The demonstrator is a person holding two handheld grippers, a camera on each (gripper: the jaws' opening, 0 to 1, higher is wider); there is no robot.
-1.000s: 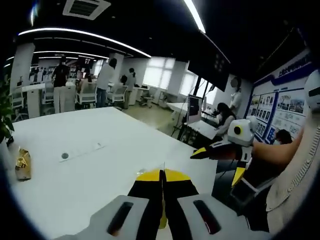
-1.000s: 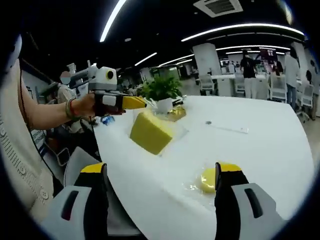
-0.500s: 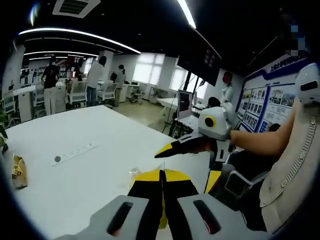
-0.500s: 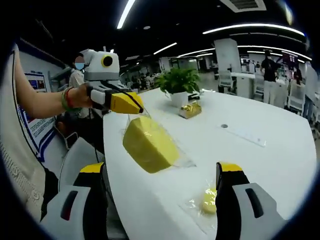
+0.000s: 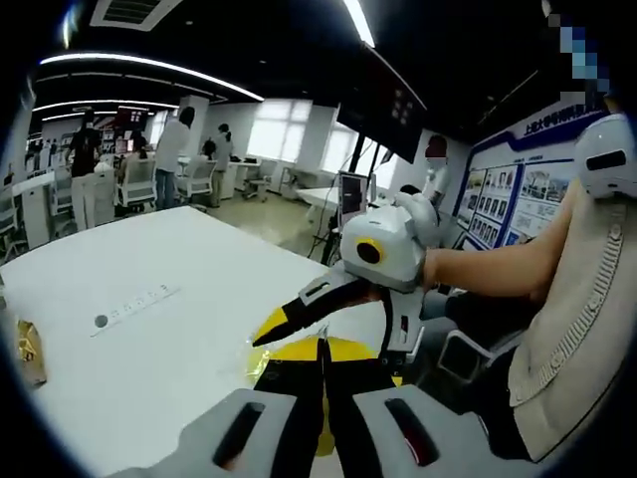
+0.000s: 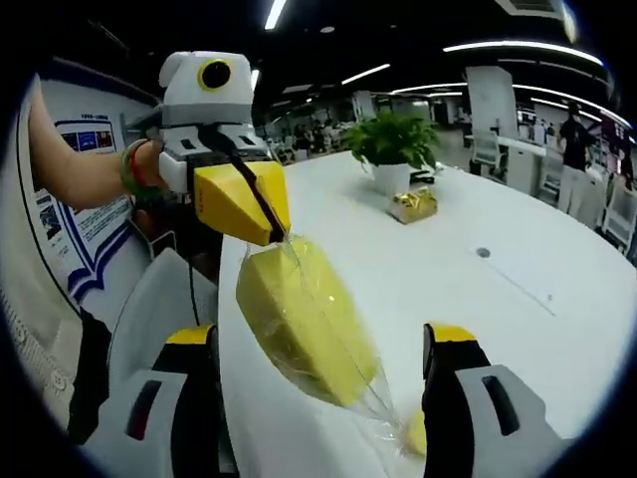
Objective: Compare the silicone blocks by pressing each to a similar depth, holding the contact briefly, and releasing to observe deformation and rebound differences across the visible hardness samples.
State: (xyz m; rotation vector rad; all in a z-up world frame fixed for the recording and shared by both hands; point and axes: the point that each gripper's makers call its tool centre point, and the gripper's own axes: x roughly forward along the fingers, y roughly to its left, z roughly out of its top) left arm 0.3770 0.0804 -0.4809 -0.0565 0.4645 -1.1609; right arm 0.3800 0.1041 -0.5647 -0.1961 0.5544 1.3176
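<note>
Both views low over white table (image 5: pixel 149 339), facing each other's tongs.

**An open-plan office**

The setting is a large shared office with a dark ceiling crossed by long curved light strips (image 5: pixel 149 68) and fitted with an air vent (image 5: pixel 119 12). A wide white table (image 5: pixel 149 329) fills the foreground, with a power strip (image 5: pixel 129 307) set into its top and a potted plant (image 6: pixel 393 149) at one end. Beyond it stand desks and office chairs (image 5: pixel 134 184), where several people (image 5: pixel 174 149) are on their feet near bright windows (image 5: pixel 284 129). A monitor (image 5: pixel 353 194) sits on a side desk, and a wall board of posters (image 5: pixel 508 189) lines one side, with a pillar (image 6: pixel 495 100) farther back.
</note>
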